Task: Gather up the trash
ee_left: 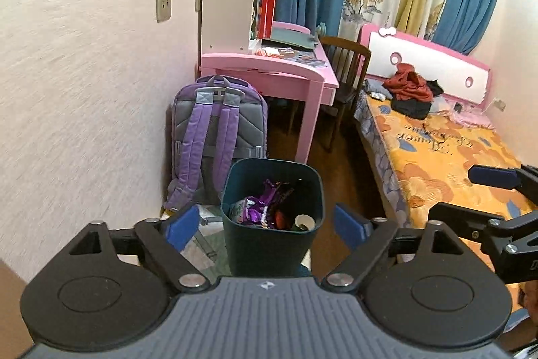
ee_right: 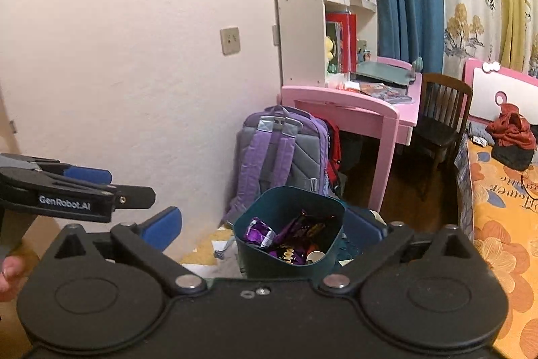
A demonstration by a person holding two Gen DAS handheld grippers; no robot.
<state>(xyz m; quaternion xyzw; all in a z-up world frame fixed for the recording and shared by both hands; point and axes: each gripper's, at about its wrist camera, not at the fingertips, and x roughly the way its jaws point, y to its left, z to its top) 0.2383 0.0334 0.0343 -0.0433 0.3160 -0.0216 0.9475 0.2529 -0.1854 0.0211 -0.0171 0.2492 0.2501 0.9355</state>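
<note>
1. the bin's (ee_left: 272, 190) base is hidden behind the left wrist camera's housing.
2. in the right wrist view, the right gripper's right-hand finger (ee_right: 361, 226) is partly hidden behind the bin.
3. writing on the wrappers (ee_right: 292, 236) is too small to read.

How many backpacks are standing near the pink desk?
2. The purple backpack leans against the wall beside the pink desk; a red backpack stands behind it, mostly hidden. More may be hidden.
</note>
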